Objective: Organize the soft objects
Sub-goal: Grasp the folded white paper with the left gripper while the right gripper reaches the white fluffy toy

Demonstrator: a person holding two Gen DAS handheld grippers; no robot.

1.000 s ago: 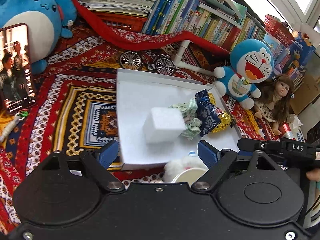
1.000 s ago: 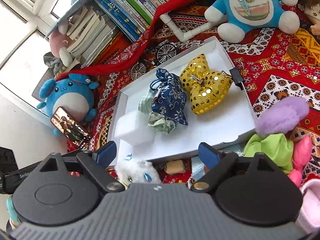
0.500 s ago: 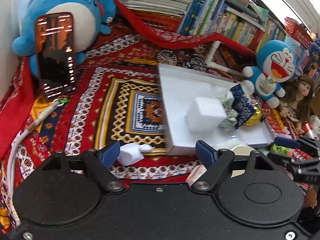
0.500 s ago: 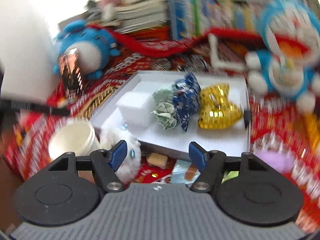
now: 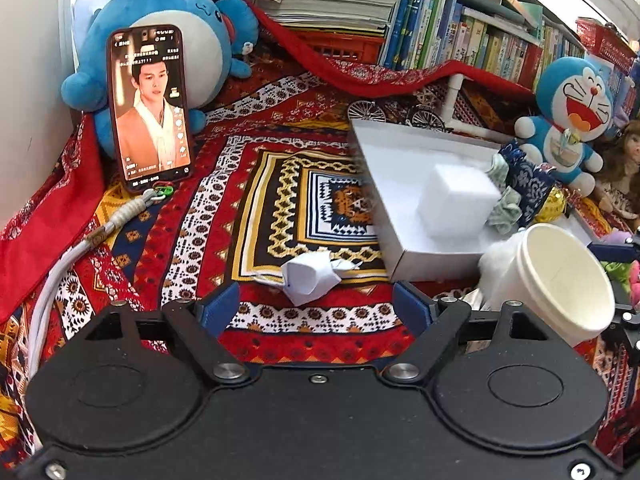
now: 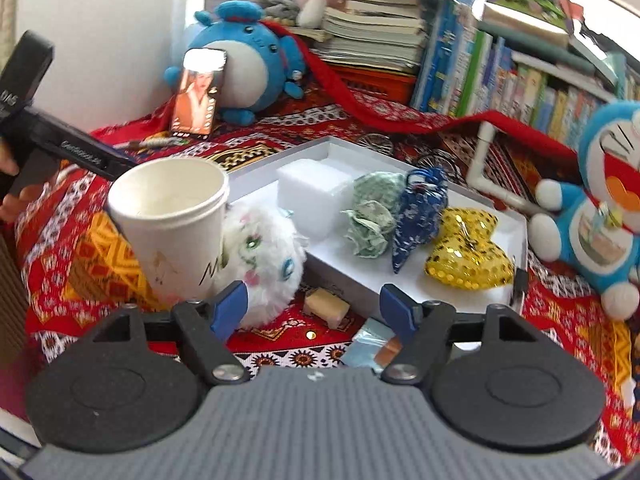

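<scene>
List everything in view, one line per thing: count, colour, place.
white tray: 1, white, on the patterned cloth
foam block: 1, white, in tray
green cloth bundle: 1, pale green, in tray
blue floral pouch: 1, navy, in tray
gold sequin pouch: 1, gold, in tray
fluffy white toy: 1, white, before tray
paper cup: 1, white, beside fluffy toy
paper wad: 1, white, on cloth
phone: 1, leaning on blue plush
blue plush: 1, rear left
cat plush: 1, blue, right
left gripper: open, empty
right gripper: open, empty
</scene>
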